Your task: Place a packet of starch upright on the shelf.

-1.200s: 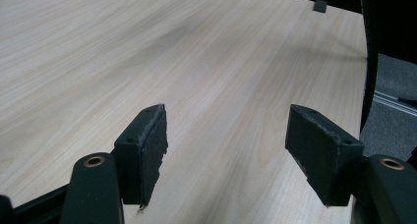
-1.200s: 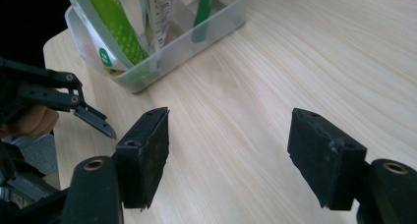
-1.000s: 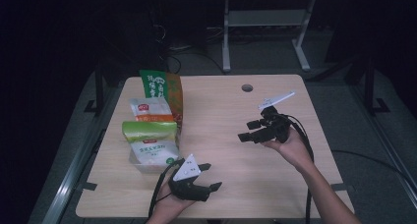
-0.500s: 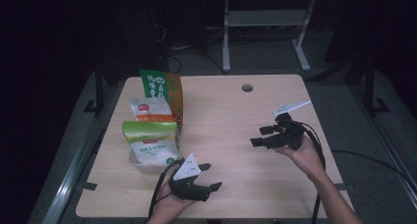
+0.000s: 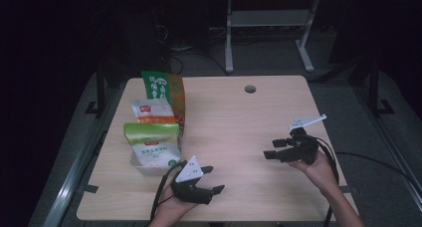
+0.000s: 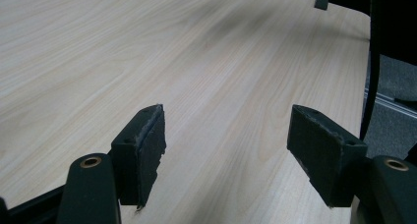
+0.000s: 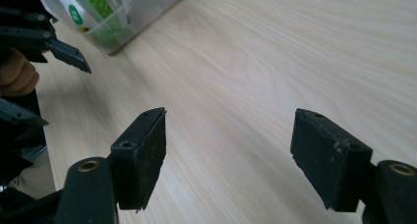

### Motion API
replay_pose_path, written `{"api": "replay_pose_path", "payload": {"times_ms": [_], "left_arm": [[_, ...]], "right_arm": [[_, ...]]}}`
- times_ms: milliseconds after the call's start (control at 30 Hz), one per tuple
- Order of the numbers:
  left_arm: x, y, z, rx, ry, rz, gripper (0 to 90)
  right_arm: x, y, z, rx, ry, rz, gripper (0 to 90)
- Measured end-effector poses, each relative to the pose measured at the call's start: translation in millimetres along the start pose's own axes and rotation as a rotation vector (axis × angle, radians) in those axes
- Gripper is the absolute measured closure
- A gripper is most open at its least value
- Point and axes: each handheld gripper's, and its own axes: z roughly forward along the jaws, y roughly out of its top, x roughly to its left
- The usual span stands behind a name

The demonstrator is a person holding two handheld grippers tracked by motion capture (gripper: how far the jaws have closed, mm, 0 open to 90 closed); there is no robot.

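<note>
Held low near the table's front edge, my left gripper (image 5: 213, 179) is open and points right; in the left gripper view its jaws (image 6: 226, 150) stand wide apart over bare wood with nothing between them. My right gripper (image 5: 272, 148) is at the right of the table, open and pointing left; its own view (image 7: 228, 150) shows empty space between the pads. A clear plastic bin (image 5: 149, 168) at the left holds snack bags: a green-topped white bag (image 5: 152, 142), a white and orange bag (image 5: 152, 111) and a tall green bag (image 5: 161, 87). The bin (image 7: 123, 32) and the left gripper (image 7: 59, 47) also appear in the right gripper view.
The wooden table (image 5: 239, 117) has a round cable hole (image 5: 250, 89) near its far edge. Cables trail from both grippers off the front edge. A metal stand (image 5: 229, 38) is on the dark floor behind the table.
My right gripper has moved toward the near right side of the table and come lower. The left gripper and the bags have stayed put.
</note>
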Motion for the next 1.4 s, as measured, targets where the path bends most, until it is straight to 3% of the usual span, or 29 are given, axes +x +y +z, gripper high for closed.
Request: {"api": "replay_pose_path", "payload": {"times_ms": [467,1400], "left_arm": [[1.1,-1.2,0.3,0.002,0.009,-0.010,30.0],[2.0,-4.0,2.3,0.015,0.002,-0.018,30.0]], "right_arm": [[-14.0,-45.6,-8.3,-0.025,-0.011,0.079,27.5],[0.1,-99.8,-29.8,-0.063,-0.037,0.088,25.8]]}}
